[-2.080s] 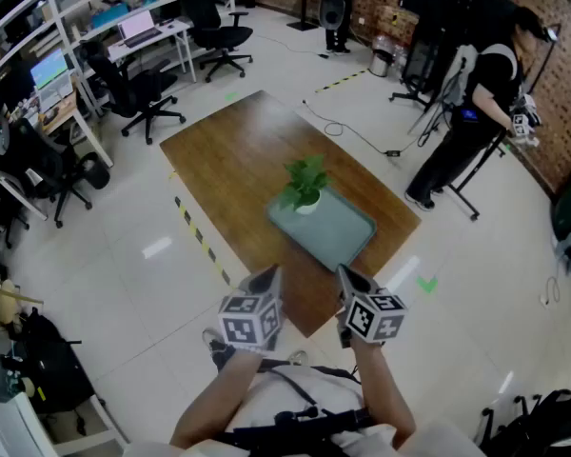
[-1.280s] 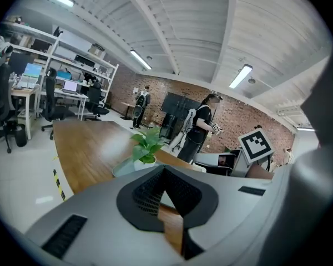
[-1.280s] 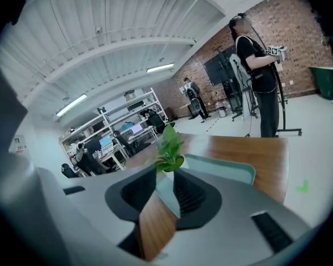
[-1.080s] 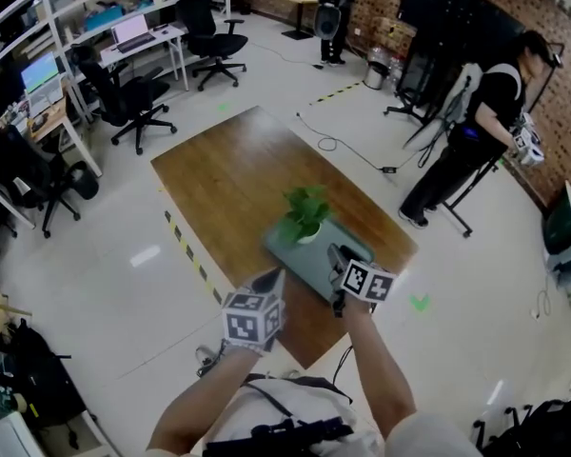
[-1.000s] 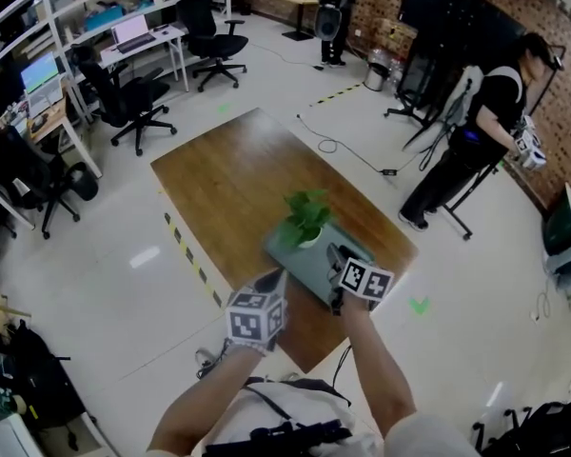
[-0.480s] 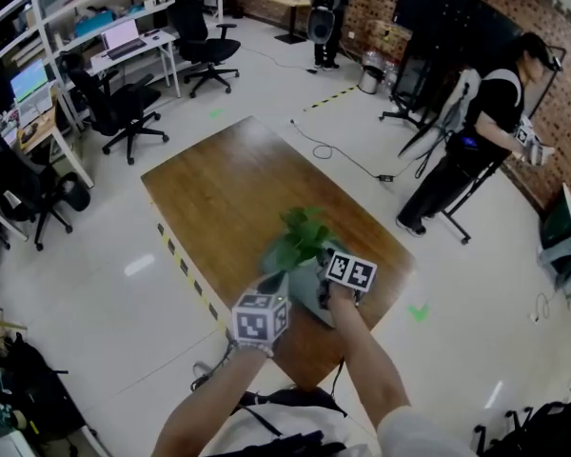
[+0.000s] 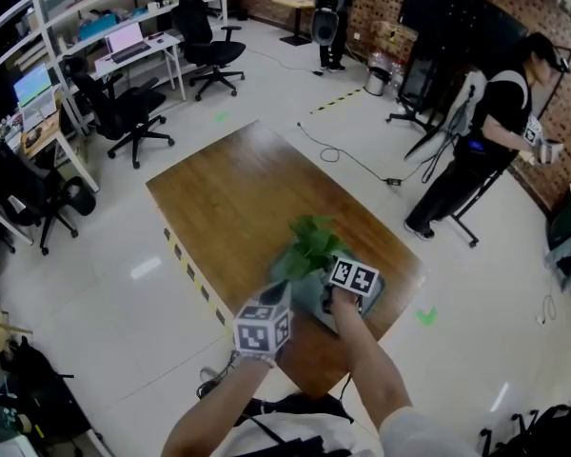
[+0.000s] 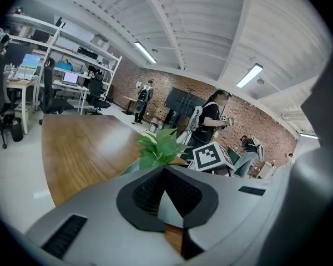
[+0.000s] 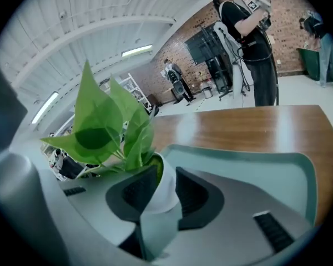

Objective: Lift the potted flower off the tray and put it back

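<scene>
Newly, right gripper [image 9: 164, 179] around potted flower [image 9: 108, 129]

in head view, tray [image 7: 307, 301] mostly covered — pot [image 9: 164, 192] hidden under leaves [image 7: 309, 246]

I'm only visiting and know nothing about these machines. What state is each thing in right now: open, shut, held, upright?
Small green plant in a white pot: upright, clamped at the pot; lifted or not, can't tell.
Right gripper: fingers shut on the pot.
Left gripper: fingers shut, empty.
Grey-green rectangular tray: lying flat on the brown wooden table.
</scene>
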Demonstrator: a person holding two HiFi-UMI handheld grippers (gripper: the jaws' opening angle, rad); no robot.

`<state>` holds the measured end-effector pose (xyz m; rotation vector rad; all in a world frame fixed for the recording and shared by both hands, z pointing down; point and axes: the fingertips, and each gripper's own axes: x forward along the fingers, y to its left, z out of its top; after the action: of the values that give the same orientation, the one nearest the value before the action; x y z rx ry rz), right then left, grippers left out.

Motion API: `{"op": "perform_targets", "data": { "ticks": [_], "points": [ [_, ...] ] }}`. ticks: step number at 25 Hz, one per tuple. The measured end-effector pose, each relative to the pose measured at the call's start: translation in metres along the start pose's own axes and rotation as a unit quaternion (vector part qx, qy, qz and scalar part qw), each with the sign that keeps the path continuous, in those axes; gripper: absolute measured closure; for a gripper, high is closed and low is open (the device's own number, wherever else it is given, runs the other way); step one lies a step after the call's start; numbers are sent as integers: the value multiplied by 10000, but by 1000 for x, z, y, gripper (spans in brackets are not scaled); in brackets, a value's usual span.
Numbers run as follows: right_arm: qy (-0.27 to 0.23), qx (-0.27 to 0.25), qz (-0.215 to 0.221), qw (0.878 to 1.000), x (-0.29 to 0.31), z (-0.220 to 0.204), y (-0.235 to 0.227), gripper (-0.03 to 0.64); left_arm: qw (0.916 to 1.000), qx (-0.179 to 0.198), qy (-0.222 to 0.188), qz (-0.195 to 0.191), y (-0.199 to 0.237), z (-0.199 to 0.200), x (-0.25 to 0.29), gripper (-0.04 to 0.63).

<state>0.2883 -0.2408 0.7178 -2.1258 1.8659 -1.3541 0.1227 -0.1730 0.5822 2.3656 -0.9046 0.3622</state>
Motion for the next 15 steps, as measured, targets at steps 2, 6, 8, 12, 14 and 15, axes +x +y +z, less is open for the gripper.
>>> {"op": "perform_targets", "data": {
  "ticks": [2,6,8,12,14,15],
  "points": [
    [6,7,5,10000,2,0,0,506,10000,-38,-8,17,2,-1,0,598],
    [-45,60,-44,10000,-1,4,-1,538,9998,-148,62,130,8,-10,-4,598],
    [-74,95,-94,9999,-3,5,-2,549,9996,-194,71,181,11,-15,-8,598],
    [-134,149,-128,9997,-2,7,-2,561,9991,-306,11,302,26,-18,-17,598],
    [-160,164,-118,9997,-2,7,-1,561,9987,-354,-24,374,33,-18,-22,598],
    [-175,168,-103,9997,-2,8,1,561,9985,-376,-39,405,36,-18,-24,598]
  ]
}}
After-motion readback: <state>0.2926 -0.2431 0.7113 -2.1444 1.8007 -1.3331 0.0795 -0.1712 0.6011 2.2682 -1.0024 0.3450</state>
